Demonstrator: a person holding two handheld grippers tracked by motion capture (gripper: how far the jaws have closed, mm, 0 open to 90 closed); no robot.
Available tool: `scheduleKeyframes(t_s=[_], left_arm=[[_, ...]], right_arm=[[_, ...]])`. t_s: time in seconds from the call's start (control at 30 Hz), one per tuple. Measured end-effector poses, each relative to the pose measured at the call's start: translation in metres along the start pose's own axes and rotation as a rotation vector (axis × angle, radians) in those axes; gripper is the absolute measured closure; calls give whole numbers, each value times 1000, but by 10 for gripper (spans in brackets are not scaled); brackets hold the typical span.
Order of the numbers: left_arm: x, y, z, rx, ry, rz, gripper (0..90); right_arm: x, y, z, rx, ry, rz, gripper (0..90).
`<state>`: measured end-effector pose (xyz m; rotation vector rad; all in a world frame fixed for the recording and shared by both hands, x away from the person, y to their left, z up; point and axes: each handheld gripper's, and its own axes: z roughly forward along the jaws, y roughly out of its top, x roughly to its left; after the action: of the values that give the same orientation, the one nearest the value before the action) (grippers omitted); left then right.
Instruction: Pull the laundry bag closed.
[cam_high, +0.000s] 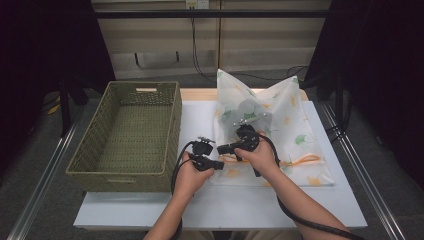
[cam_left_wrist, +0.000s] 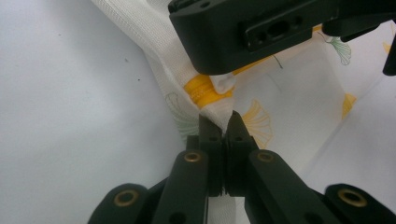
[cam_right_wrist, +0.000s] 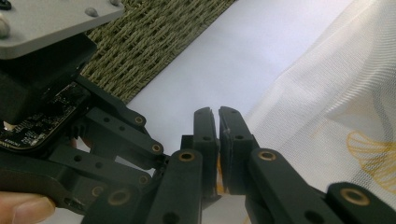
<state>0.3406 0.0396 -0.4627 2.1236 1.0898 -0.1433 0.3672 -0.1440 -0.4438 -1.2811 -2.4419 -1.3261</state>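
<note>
A white mesh bag (cam_high: 280, 120) printed with ginkgo leaves lies on the table, with an orange drawstring (cam_high: 300, 160) trailing at its near end. My left gripper (cam_high: 222, 164) is at the bag's near left corner. In the left gripper view its jaws (cam_left_wrist: 219, 123) are shut on a fold of the bag (cam_left_wrist: 289, 93) just below the orange drawstring (cam_left_wrist: 203, 88). My right gripper (cam_high: 220, 148) sits right above it, pointing left. In the right gripper view its jaws (cam_right_wrist: 215, 114) are shut beside the bag (cam_right_wrist: 327, 93); whether they pinch any fabric I cannot tell.
A green woven basket (cam_high: 125, 175) stands empty at the left of the white table (cam_high: 200, 205), close beside both grippers; its wall (cam_right_wrist: 159, 42) is seen past the right jaws. The far end of the bag stands up, bulging over something inside.
</note>
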Motion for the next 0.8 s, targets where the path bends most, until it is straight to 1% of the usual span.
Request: scheduleKeyframes(t_s=[0.07, 0.13, 0.17, 0.2, 0.27, 0.3, 0.4, 0.43, 0.47, 0.53, 0.6, 0.63, 0.67, 0.7, 0.73, 0.77, 0.8], left_arm=[[0, 0, 0, -2, 0, -4, 887], [1, 0, -1, -4, -2, -15, 887], [2, 0, -1, -9, 5, -16, 887], [3, 0, 0, -15, 5, -22, 887], [4, 0, 0, -12, 2, -18, 887], [3, 0, 0, -21, 2, -27, 887], [2, 0, 0, -15, 6, -14, 887], [0, 0, 0, -21, 0, -19, 887], [0, 1, 0, -20, 1, -13, 887], [-1, 1, 0, -15, -3, -6, 887], [-1, 1, 1, -26, -11, -20, 887], [-1, 1, 1, -33, -10, -36, 887], [1, 0, 0, -26, -2, -27, 887], [3, 0, 0, -22, -8, -27, 887], [3, 0, 0, -31, -8, -41, 887], [5, 0, -1, -29, -3, -36, 887], [4, 0, 0, -42, -5, -53, 886]], right_arm=[[1, 0, 0, -2, 1, -1, 866], [2, 0, -1, -14, 16, -4, 870], [3, 0, -1, -17, 26, -10, 868], [4, 0, -3, -20, 36, -16, 866], [5, 0, -5, -24, 51, -40, 857], [6, 0, -6, -22, 43, -47, 857], [6, -1, -8, -26, 40, -53, 872], [6, -1, -10, -29, 25, -51, 892], [5, 0, -11, -29, 13, -53, 900], [3, 1, -10, -28, 19, -37, 900], [3, 1, -9, -26, 21, -42, 900], [3, 2, -8, -27, 27, -44, 900], [4, 2, -8, -26, 27, -48, 900], [5, 1, -8, -27, 29, -58, 900], [5, 1, -9, -24, 34, -60, 900], [5, 1, -11, -25, 36, -63, 898], [5, 0, -12, -27, 36, -69, 895]])
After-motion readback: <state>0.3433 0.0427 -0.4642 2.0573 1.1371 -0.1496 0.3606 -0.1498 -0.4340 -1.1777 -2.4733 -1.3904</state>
